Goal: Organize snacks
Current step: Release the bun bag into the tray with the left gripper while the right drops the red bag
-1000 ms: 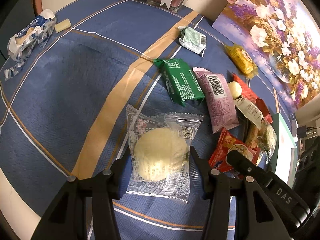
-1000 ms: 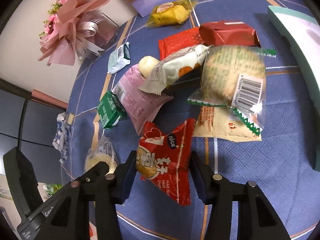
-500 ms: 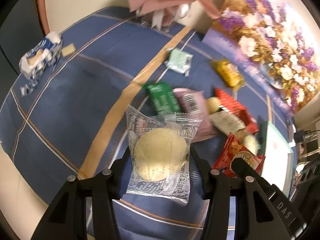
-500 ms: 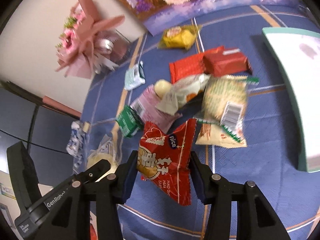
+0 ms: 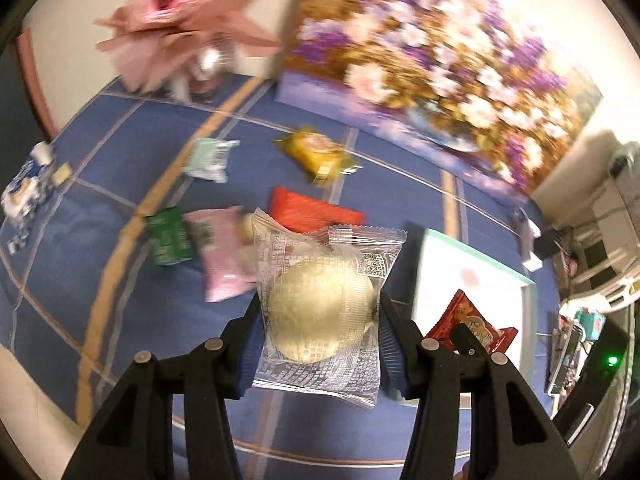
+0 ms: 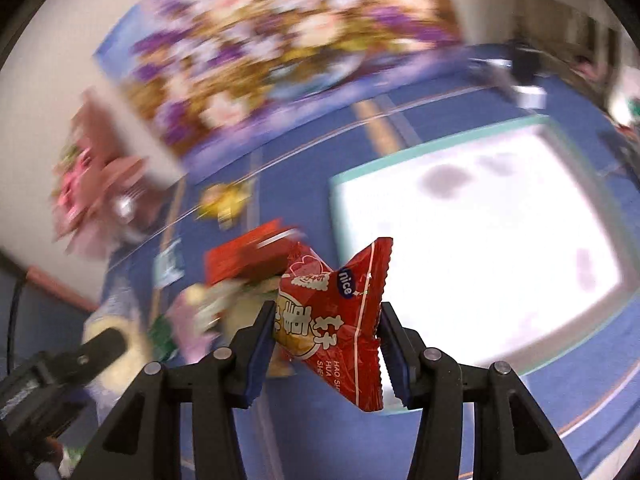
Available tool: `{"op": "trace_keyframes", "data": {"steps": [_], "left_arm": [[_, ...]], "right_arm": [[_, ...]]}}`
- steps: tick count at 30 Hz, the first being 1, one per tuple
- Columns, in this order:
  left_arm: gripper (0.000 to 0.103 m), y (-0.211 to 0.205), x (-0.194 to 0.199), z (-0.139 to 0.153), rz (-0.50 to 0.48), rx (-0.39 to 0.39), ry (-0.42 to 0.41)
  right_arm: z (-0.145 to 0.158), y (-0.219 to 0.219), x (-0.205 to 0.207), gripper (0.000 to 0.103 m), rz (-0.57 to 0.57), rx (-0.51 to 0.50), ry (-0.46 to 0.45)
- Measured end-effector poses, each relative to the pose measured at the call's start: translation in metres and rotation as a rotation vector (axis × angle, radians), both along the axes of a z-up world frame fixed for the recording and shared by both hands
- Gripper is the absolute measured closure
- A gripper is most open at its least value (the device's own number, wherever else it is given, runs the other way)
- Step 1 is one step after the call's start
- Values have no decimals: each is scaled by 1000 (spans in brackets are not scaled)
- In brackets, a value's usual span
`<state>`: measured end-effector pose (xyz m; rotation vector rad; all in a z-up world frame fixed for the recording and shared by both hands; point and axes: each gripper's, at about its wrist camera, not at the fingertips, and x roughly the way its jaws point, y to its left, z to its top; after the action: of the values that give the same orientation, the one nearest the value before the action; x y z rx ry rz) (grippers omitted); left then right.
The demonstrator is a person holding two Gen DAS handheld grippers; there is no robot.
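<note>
My left gripper (image 5: pixel 318 320) is clamped on a clear-wrapped round pastry (image 5: pixel 320 316), held above the blue tablecloth (image 5: pixel 100 152). My right gripper (image 6: pixel 326 338) pinches a red snack packet (image 6: pixel 332 316) aloft. Beyond it lies the white tray (image 6: pixel 472 248); remaining snacks (image 5: pixel 256 216) sit left of the tray, blurred.

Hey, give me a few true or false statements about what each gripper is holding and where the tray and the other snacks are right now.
1. The left gripper holds a clear-wrapped round cake. True.
2. The right gripper is open and holds nothing. False: it is shut on a red snack packet.
3. The white tray already holds several snacks. False: no snacks show in it.
4. A yellow packet lies on the blue tablecloth near the flower painting. True.
5. The green packet is inside the tray. False: it lies on the tablecloth.
</note>
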<state>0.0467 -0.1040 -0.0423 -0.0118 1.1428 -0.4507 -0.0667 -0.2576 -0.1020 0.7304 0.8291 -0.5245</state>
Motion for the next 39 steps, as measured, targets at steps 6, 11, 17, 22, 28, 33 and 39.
{"op": "trace_keyframes", "data": {"steps": [6,11,17,22,28,33,39], "left_arm": [[49,-65,-16,-13,-90,5,19],[49,-111,-20,-36,-129,19,37],[49,-155,-14,-63,-177,19,44],[49,-187,-4,-79,-217,22,47],[49,-210,3,-90,-258,17,26],[24,-215,5,-96,-277,18,14],[12,-216,-5,-77,-308,21,-46]], "right_arm": [[-1,-71,-36,51,-172,-25,63],[-6,-112,-55,50,-265,-29,88],[-17,-144,-58,50,-320,-68,123],[-23,-168,-56,50,-344,-94,135],[-32,-185,-47,50,-352,-124,163],[-38,-198,-44,48,-364,-120,165],[-37,-206,-49,48,-373,-122,169]]}}
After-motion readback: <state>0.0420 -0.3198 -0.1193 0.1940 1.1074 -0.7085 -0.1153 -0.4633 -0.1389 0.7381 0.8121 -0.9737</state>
